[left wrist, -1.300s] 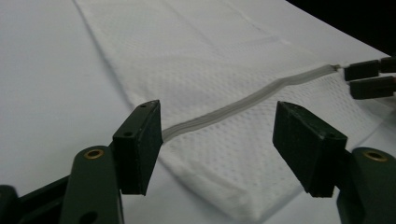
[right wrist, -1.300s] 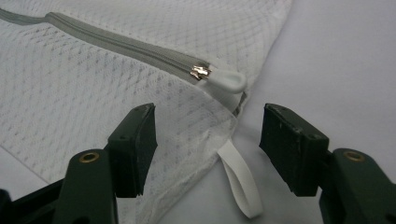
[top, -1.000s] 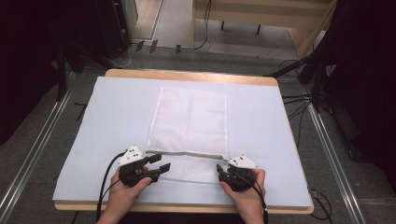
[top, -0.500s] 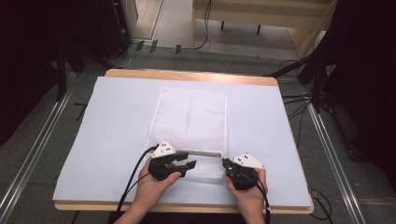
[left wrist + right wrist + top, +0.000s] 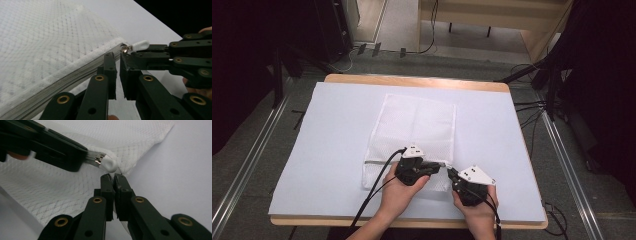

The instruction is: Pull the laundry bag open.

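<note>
no legible text, labels, brands, numbers or signs anywhere

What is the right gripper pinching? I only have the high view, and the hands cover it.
Observer: In the right gripper view, the right gripper has its jaws shut on the mesh bag edge, just under the white zipper pull.
Operator: And the left one?
Observer: In the left gripper view, the left gripper has its jaws a narrow gap apart beside the zipper. I cannot tell whether they hold it.
</note>
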`<state>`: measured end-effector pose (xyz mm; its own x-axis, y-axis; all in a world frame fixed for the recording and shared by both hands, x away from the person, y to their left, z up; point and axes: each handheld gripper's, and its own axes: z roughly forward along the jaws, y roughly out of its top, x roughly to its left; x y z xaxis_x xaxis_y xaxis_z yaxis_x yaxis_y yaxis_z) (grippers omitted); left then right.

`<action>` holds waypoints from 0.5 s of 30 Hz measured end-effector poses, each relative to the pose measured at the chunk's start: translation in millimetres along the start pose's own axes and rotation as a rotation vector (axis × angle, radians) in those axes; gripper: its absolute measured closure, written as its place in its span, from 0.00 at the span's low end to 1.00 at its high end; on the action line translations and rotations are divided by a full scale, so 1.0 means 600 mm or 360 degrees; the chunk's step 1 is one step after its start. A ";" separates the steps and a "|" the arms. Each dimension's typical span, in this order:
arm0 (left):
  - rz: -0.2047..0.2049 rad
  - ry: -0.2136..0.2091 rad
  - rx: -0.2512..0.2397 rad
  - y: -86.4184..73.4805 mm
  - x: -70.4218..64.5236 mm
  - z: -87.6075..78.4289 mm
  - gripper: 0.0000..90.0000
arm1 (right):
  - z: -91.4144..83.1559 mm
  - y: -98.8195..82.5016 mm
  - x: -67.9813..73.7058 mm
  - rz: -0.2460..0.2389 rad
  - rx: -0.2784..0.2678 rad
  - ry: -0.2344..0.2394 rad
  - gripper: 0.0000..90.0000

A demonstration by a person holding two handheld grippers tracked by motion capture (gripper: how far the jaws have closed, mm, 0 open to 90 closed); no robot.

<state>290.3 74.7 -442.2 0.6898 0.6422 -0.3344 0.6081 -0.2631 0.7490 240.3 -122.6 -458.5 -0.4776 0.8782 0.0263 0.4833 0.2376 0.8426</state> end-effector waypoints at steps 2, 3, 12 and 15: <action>-0.0002 0.0006 0.0029 0.000 0.001 0.009 0.95 | -0.001 0.000 0.001 -0.0007 -0.0004 0.0000 0.98; -0.0008 0.0011 0.0039 -0.001 0.001 0.014 0.95 | -0.001 0.001 0.002 -0.0010 -0.0011 0.0002 0.98; -0.0049 -0.0112 0.0057 -0.002 0.008 0.014 0.81 | -0.001 0.000 0.003 -0.0022 -0.0015 0.0012 0.99; -0.0047 -0.0138 0.0046 -0.002 0.010 0.008 0.73 | -0.001 0.001 0.006 -0.0046 -0.0012 -0.0001 0.99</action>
<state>295.5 75.6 -447.8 0.7023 0.5853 -0.4052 0.6387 -0.2668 0.7217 238.5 -119.3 -457.7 -0.4906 0.8714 0.0017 0.4637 0.2594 0.8472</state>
